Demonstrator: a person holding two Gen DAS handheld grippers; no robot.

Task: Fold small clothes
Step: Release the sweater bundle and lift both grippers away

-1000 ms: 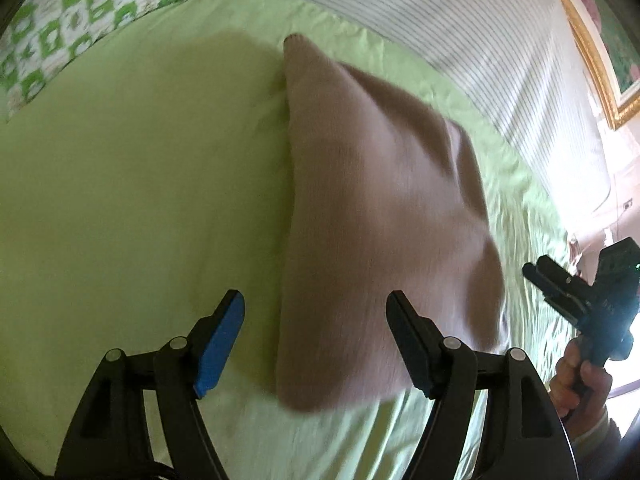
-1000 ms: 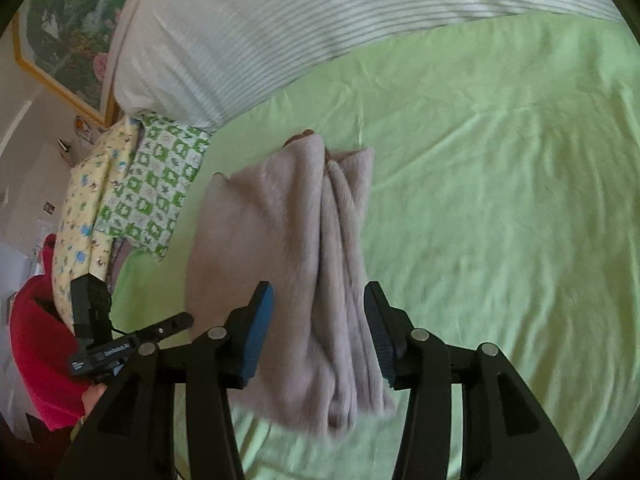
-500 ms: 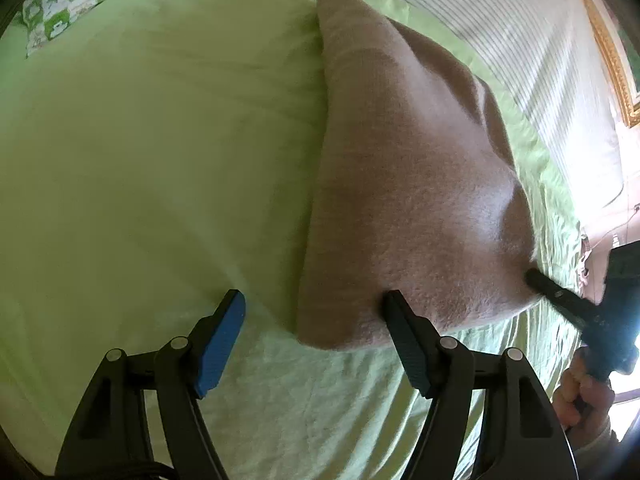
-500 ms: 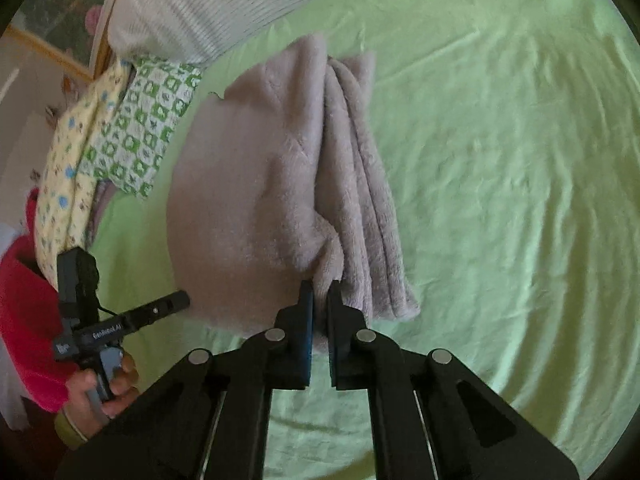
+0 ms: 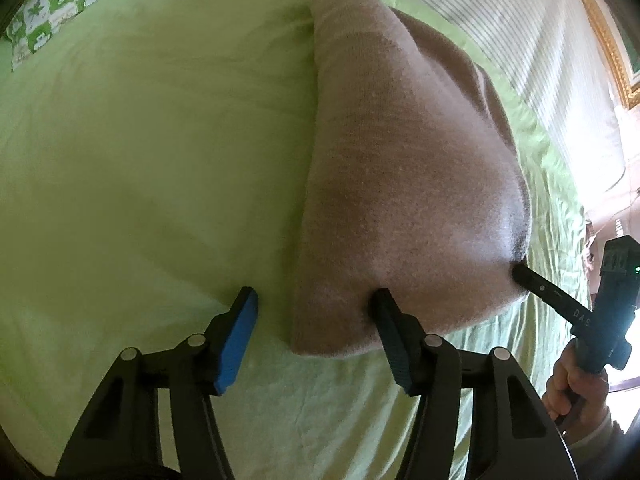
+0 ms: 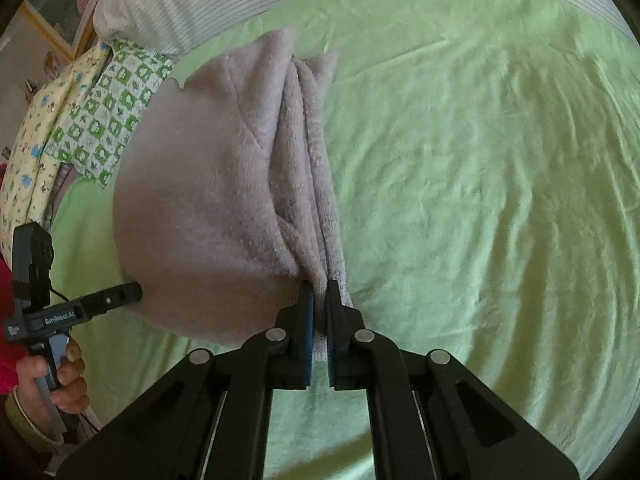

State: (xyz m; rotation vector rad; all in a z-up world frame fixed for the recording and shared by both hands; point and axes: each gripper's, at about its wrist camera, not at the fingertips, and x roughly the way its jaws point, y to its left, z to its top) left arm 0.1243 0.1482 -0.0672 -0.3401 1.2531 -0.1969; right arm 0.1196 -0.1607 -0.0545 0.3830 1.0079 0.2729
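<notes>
Left wrist view: the folded greyish-pink fleece garment is laid on the light green bed sheet, its near corner sitting between the fingers of the left gripper. The jaws are seen part open and have just been closing; the blue-padded finger is pressed on the sheet just beside the cloth, while the black finger is touching the cloth's near edge. No pinch is made yet. At the right edge the right gripper is seen side-on, its tip buried in the garment's right corner, w/ the letters "DAS" readable on its arm. It is held by a hand. A striped white pillow and a gilt picture frame are shown at the top right, a green-and-white checked cloth at top left.

Right wrist view: the right gripper is clamped tight on the garment's bunched layered edge, fabric squeezed between the pads. Several stacked folds are shown along this edge, which cannot be seen in the other view. At the left, the left gripper is seen side-on w/ "GenRobot.AI" printed on its body; the tip is touching the cloth's left side. It is held by a hand beside a red sleeve. A yellow printed cloth is shown beside the checked one, only here.
</notes>
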